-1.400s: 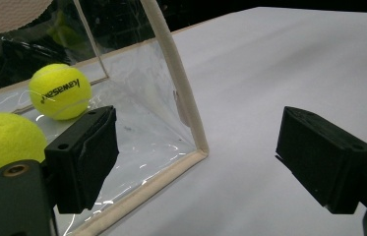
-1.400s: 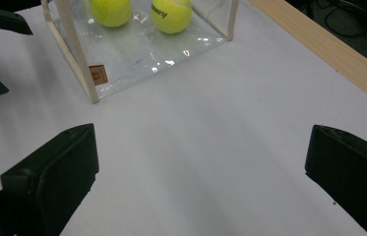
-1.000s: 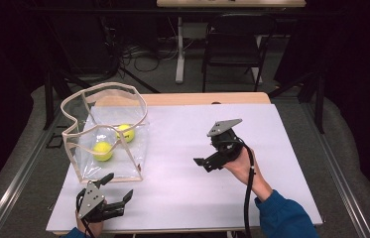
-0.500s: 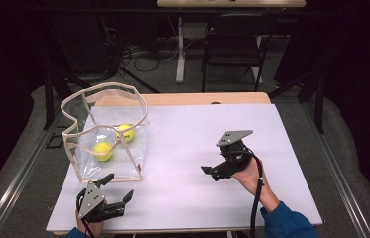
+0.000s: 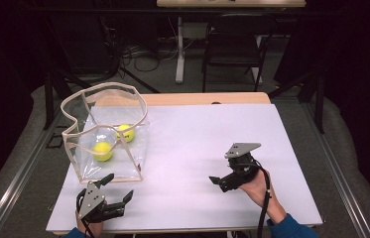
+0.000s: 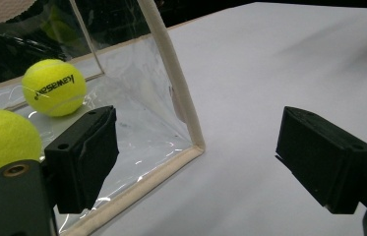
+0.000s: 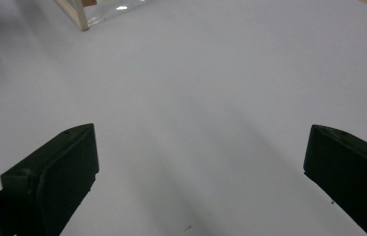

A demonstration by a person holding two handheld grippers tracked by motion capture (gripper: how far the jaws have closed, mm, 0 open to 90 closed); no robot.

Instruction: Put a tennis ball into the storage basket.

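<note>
Both balls sat inside the clear bag, so you parked left gripper spread at its corner, right gripper spread, empty.

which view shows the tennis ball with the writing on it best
The left gripper view: the printed tennis ball sits close and sharp inside the clear bag, lettering visible. The high view shows both balls small and without legible print. The right gripper view catches just a bag corner.

Looked along the right gripper, jaws spread wide over bare white table; glimpsed bag corner top left.
</note>
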